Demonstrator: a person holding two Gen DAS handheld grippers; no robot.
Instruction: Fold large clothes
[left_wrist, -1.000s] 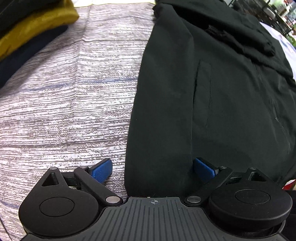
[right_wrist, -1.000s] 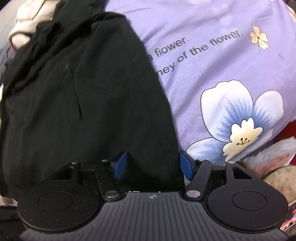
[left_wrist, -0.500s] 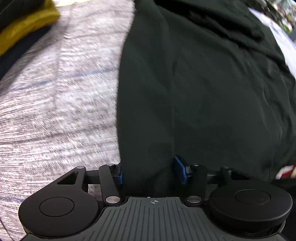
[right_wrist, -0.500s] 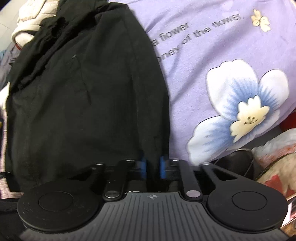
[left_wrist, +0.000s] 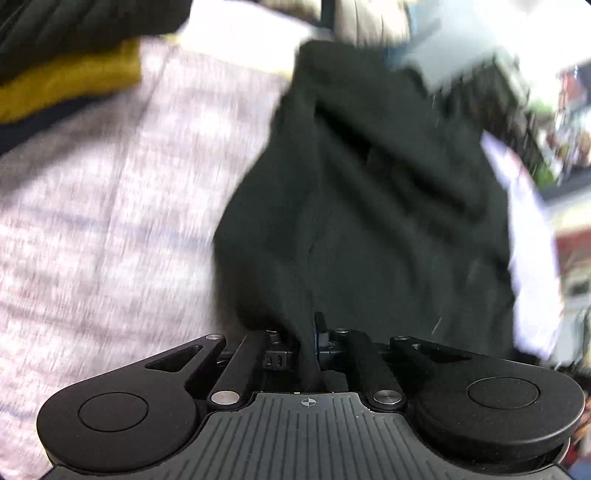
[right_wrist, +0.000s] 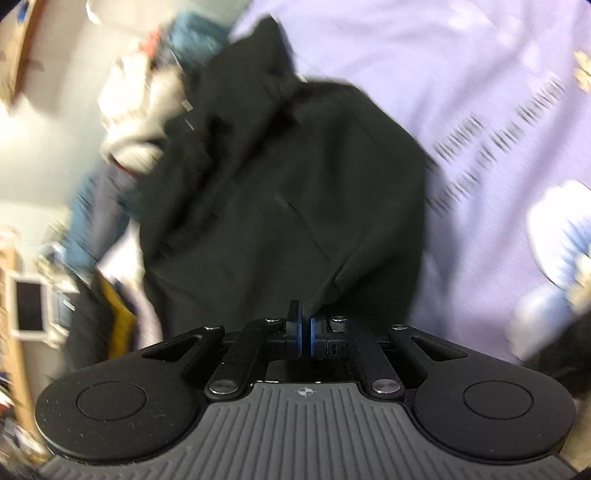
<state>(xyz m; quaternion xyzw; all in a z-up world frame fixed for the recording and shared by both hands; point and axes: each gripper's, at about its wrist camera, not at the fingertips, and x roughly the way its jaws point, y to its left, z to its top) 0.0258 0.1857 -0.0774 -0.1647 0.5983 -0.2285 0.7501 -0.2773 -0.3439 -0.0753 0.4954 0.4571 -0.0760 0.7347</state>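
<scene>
A large black jacket (left_wrist: 369, 221) hangs bunched and lifted in the left wrist view, over a grey striped bed cover (left_wrist: 110, 221). My left gripper (left_wrist: 306, 336) is shut on the jacket's near hem; cloth runs down between the blue pads. In the right wrist view the same jacket (right_wrist: 288, 192) is lifted over a purple flowered sheet (right_wrist: 498, 147). My right gripper (right_wrist: 304, 328) is shut on the hem's other corner, pads almost together. Both views are blurred by motion.
A mustard and dark folded pile (left_wrist: 66, 81) lies at the far left on the striped cover. A pile of white and blue clothes (right_wrist: 147, 103) lies beyond the jacket. A wooden shelf with a white device (right_wrist: 29, 310) stands at the left.
Both grippers went from open around the jacket's hem to shut on it. They have since lifted the jacket off the bed, and it now hangs bunched.
</scene>
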